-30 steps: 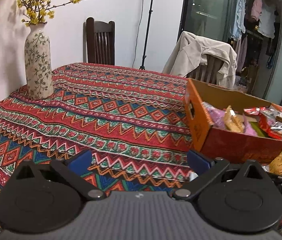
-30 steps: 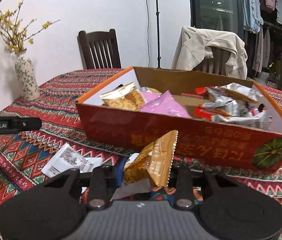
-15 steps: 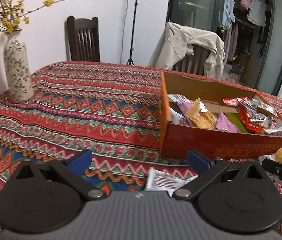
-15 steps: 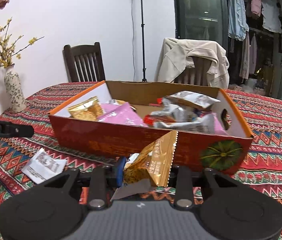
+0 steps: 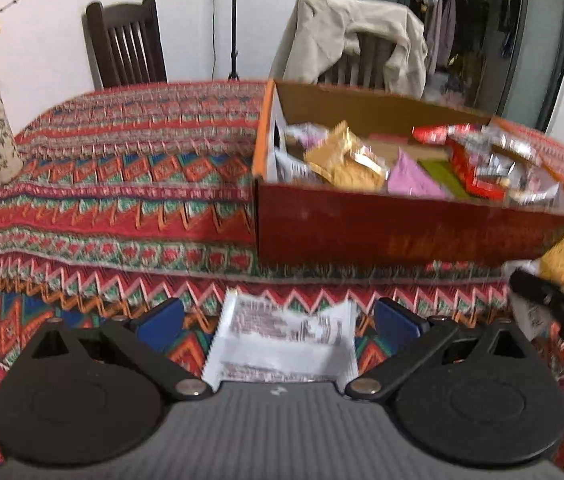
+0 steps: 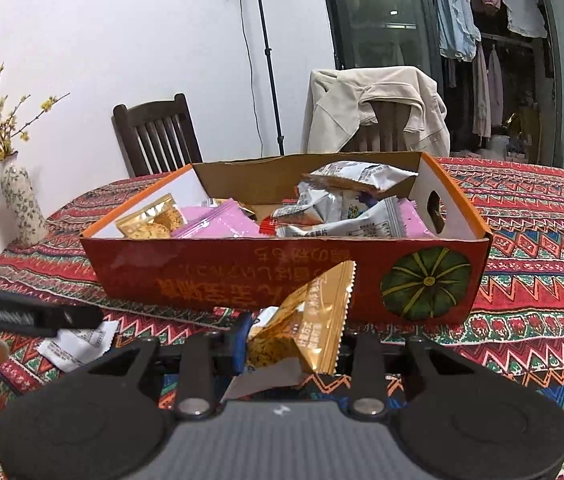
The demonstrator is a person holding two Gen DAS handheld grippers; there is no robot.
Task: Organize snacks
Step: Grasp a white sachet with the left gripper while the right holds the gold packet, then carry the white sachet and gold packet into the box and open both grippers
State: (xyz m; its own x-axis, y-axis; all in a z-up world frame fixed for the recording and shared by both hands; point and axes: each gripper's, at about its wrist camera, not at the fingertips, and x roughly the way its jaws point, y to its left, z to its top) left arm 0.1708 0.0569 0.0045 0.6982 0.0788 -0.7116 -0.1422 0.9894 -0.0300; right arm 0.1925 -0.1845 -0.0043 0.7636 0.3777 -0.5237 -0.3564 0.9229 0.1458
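Right gripper (image 6: pixel 294 354) clenched on light, crinkly gold packet (image 6: pixel 302 324) just before the box (image 6: pixel 242 276); left gripper (image 5: pixel 278 320) spread, slippery white packet (image 5: pixel 282 336) between, best pinched mid-body

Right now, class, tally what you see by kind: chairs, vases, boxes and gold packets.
Chairs: 2
Vases: 1
Boxes: 1
Gold packets: 2
Total: 6
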